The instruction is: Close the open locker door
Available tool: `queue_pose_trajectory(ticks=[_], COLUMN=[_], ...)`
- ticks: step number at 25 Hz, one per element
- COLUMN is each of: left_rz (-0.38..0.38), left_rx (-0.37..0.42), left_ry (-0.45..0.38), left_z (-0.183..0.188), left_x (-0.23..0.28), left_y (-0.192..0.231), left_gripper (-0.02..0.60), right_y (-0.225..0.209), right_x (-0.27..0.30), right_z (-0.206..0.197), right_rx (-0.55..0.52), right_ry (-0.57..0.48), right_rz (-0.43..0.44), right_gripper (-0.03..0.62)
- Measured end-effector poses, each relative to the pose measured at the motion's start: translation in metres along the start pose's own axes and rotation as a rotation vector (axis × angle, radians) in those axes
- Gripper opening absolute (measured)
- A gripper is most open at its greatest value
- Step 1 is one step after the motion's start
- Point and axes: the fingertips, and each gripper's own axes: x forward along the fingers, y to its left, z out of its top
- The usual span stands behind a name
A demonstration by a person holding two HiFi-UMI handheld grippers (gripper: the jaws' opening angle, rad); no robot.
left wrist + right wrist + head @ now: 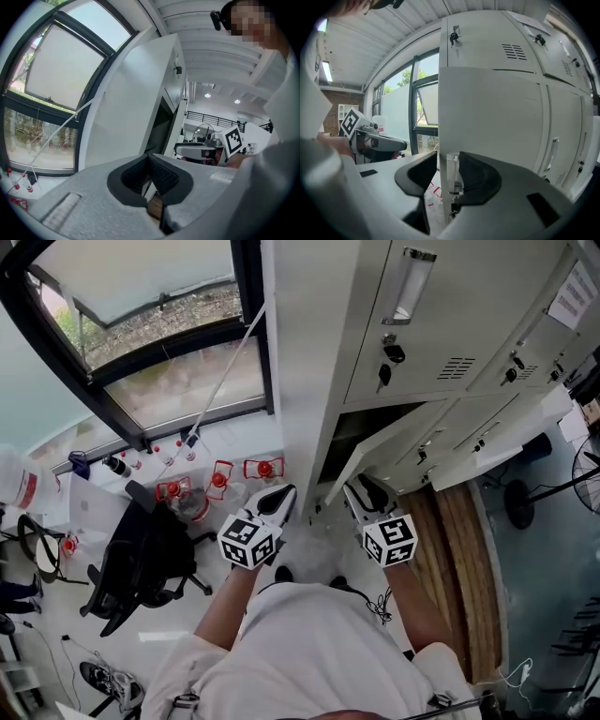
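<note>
The white lockers [441, 324] rise ahead of me. One lower locker door [375, 463] hangs open over a dark opening [361, 432]. My right gripper [357, 489] is at that door's free edge. In the right gripper view the door [492, 122] fills the middle, and its edge with a metal handle [452, 174] stands in the gap of the open right gripper [447, 171]. My left gripper [280, 495] hovers left of the door, beside the cabinet's side wall [126, 108]. The left gripper [150, 161] is shut with its pads meeting on nothing.
A black office chair [141, 563] stands at the left. Several red-capped bottles [220, 479] sit on the floor by the window [159, 324]. A wooden plank surface [450, 549] lies at the right, with a fan [586, 470] beyond it. Shoes [112, 681] lie at bottom left.
</note>
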Motion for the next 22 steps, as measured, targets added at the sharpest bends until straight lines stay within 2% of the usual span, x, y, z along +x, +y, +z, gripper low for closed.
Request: queue_pose_trajectory(ticks=[22], left_rz=[0.120], left_rx=[-0.006], left_ry=[-0.049], left_z=[0.019], left_x=[0.010], left_y=[0.026], left_gripper=[0.015], right_y=[-0.012], right_x=[0.057], right_z=[0.019], right_rx=[-0.031], right_ry=[-0.005], right_rz=[0.115], right_gripper=[0.147])
